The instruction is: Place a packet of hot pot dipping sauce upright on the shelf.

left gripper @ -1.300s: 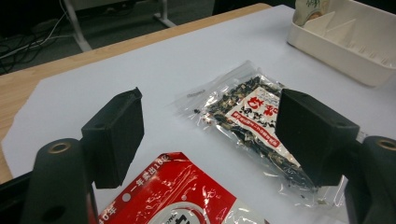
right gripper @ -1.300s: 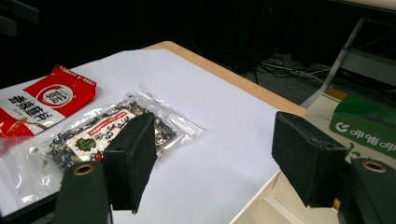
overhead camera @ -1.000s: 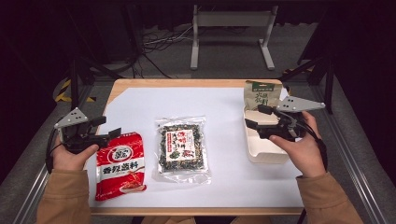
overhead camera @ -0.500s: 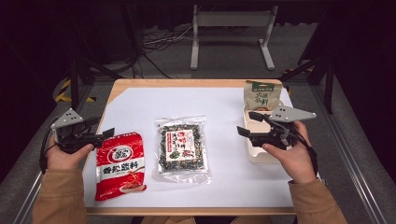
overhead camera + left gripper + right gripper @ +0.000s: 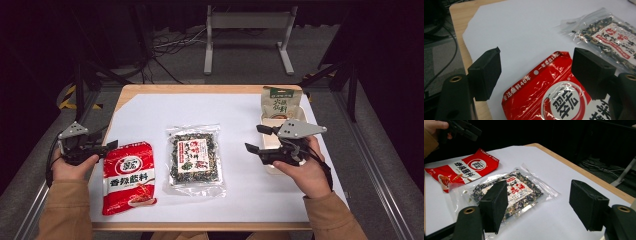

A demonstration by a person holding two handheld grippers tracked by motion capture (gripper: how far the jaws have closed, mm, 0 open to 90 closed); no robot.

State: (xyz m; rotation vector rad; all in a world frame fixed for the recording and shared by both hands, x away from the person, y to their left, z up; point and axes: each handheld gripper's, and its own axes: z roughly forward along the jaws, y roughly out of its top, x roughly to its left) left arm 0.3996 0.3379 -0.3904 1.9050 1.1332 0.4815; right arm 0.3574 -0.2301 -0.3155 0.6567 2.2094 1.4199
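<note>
Three packets and one shallow beige tray [image 5: 272, 167] lie on the counter [image 5: 145, 107]; what the tray holds is hidden. One red seasoning packet [image 5: 129, 176] lies flat at the near left, long axis running away from the person. One clear packet [image 5: 194, 160] of dark dried bits lies mid-counter, one green-topped pouch [image 5: 280, 102] far right. Left hand-held gripper [image 5: 536, 75] stands released over the red packet's top corner; right hand-held gripper [image 5: 537, 202] released, facing the clear packet.

A lab or recording studio: a wooden table [image 5: 131, 91] with a white sheet [image 5: 235, 115] stands in a dark room, with loose cables [image 5: 167, 47] on grey carpet, a metal stand [image 5: 248, 30] behind and black curtains.
</note>
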